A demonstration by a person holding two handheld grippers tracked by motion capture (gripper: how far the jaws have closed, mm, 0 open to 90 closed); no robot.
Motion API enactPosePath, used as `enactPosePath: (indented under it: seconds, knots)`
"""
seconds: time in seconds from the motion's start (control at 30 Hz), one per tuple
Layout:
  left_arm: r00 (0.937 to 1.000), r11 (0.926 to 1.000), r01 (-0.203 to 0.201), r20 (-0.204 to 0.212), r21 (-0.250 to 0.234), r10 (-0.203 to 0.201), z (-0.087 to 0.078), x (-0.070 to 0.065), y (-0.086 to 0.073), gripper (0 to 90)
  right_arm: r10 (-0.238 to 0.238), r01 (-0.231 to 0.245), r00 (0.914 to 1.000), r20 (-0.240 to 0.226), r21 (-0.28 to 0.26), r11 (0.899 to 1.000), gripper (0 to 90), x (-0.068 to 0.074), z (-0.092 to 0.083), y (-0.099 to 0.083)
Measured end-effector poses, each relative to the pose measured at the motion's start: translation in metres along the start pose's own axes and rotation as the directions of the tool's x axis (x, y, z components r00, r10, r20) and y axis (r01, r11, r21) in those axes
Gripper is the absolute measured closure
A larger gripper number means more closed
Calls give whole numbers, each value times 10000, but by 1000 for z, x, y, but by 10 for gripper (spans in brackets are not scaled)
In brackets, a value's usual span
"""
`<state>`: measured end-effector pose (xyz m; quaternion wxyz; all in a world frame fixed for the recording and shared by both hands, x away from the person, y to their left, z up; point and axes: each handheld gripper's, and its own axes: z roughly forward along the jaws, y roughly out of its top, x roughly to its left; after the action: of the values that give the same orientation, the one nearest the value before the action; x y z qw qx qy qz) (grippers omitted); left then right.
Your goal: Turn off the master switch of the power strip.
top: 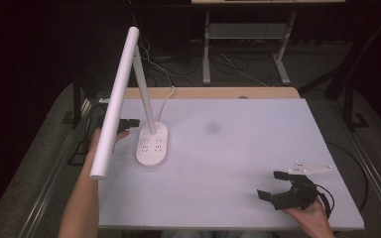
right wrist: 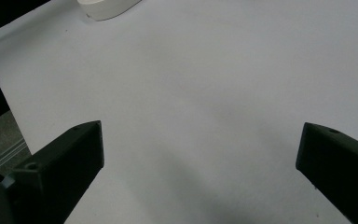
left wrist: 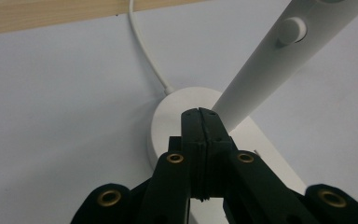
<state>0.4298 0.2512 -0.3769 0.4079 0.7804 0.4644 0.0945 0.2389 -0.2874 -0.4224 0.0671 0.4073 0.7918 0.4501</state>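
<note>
Lamp (top: 151,144) at left; right tabletop (top: 258,148) seemingly open

From my high view, the long white lamp bar (top: 114,101) covers most of the left gripper (top: 133,122). In its own view, its closed black jaws hide part of the white oval lamp base (left wrist: 168,121), and the white stem (left wrist: 279,56) runs off the top edge.

Your left hand-held gripper (left wrist: 199,112), jaws pressed together, sits just beside the lamp (top: 152,144); your right hand-held gripper (top: 273,184), jaws spread, rests well apart from it.
</note>
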Motion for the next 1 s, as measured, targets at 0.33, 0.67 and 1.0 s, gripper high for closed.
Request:
enactPosePath:
  seconds: [0.33,0.67,1.0]
  knots:
    - [9999,9994,-156,-17,295,156,9,0,-1,900,27,-27,10000,18,-22,10000,1,-1,-1,-1]
    - [9998,9990,-198,-40,411,199,15,2,-2,900,56,-56,10000,34,-27,10000,1,-2,-2,-1]
    - [9997,9984,-241,-12,519,242,24,1,-3,900,54,-54,10000,45,-40,10000,1,-2,-3,-2]
